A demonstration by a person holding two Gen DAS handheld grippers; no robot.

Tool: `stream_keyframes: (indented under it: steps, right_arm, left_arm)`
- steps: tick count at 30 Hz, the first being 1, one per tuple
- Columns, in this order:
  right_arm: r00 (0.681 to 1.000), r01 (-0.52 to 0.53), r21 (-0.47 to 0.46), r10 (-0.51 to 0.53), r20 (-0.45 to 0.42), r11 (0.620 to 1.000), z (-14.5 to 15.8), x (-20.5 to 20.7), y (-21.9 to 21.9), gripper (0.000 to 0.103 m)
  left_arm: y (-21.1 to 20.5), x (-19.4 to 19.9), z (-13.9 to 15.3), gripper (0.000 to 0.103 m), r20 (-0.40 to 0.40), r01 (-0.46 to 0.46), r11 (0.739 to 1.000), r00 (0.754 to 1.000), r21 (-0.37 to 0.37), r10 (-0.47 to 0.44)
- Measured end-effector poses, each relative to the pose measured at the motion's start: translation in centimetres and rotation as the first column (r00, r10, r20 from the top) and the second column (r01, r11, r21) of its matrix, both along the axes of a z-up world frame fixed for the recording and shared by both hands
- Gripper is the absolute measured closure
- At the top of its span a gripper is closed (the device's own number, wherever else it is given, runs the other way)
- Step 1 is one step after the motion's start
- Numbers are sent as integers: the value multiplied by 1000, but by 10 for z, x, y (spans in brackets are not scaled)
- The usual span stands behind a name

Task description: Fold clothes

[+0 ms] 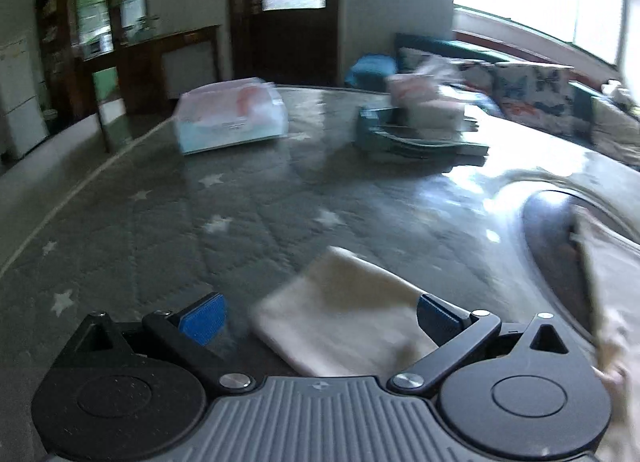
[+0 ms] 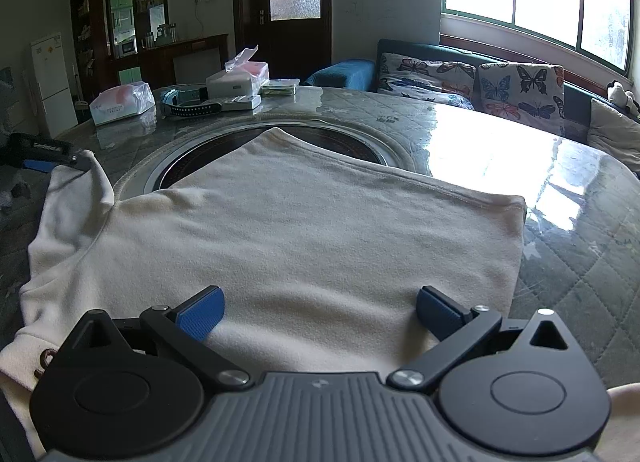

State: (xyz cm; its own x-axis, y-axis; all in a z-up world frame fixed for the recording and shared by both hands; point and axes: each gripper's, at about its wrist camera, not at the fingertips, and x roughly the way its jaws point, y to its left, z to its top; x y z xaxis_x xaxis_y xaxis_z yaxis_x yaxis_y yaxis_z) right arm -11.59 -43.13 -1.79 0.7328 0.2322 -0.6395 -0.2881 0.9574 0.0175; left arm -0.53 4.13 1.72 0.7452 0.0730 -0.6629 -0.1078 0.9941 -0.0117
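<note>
We see a cream shirt (image 2: 280, 222) spread flat on a round glass-topped table (image 2: 500, 134), covering the dark round inset at the table's centre and reaching back to the near edge under our right gripper (image 2: 318, 312). That gripper hangs just above the cloth with its blue pads spread wide, holding nothing. At the shirt's left side a sleeve (image 2: 86, 182) rises to a point where our left gripper (image 2: 52, 160) shows, but we cannot tell there whether it pinches the cloth. In the blurred left wrist view, the left gripper (image 1: 318, 318) has its pads wide apart over a loose cream fold (image 1: 340, 310). Toward the table's far edge sit a tissue pack (image 2: 120, 102), a watch (image 2: 192, 107) and a white box (image 2: 238, 82). A sofa with butterfly cushions (image 2: 500, 86) stands beyond.
</note>
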Motion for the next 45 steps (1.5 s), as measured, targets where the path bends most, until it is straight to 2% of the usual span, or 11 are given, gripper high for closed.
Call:
stream_keyframes:
  steps: [7,9,14,15,17,25,27,31,36,40,45]
  right_arm:
    - [1000,0,0,0,0,1000,0,0,0,0]
    - [1000,0,0,0,1,1000,0,0,0,0]
    - [1000,0,0,0,1,1000,0,0,0,0]
    - [1000,0,0,0,1,1000,0,0,0,0]
    - [1000,1,0,-1,1,1000,0,0,1,0]
    - [1000,1,0,-1,1,1000,0,0,1,0]
    - [1000,1,1,-1,1,1000,0,0,1,0]
    - [1000,1,0,-1,1,1000,0,0,1,0]
    - [1000,0,0,0,1,1000,0,0,1,0]
    - [1000,1,0,-1,1,1000,0,0,1,0]
    - [1000,1,0,-1,1,1000,-1,1,1,0]
  left_arm:
    - [-40,-49,5,0,50,163,986,986,-34,-161]
    - [-54,-61,4,0,51,223,975,974,-4,-223]
    - [-80,-78,-6,0,27,299,942,952,151,-306]
    - [-81,-79,-9,0,31,294,937,952,187,-305]
    - [-75,-77,-9,0,37,268,943,959,197,-280]
    - [-49,-70,-1,0,9,174,971,984,165,-178]
    - [-56,-76,7,0,36,195,968,978,157,-203]
    - [-77,-86,16,0,56,321,944,944,79,-326]
    - [-97,-96,8,0,16,393,910,917,132,-399]
    - [-90,-96,-2,0,-18,354,917,934,182,-357]
    - [-63,-86,-3,0,-28,294,951,956,96,-292]
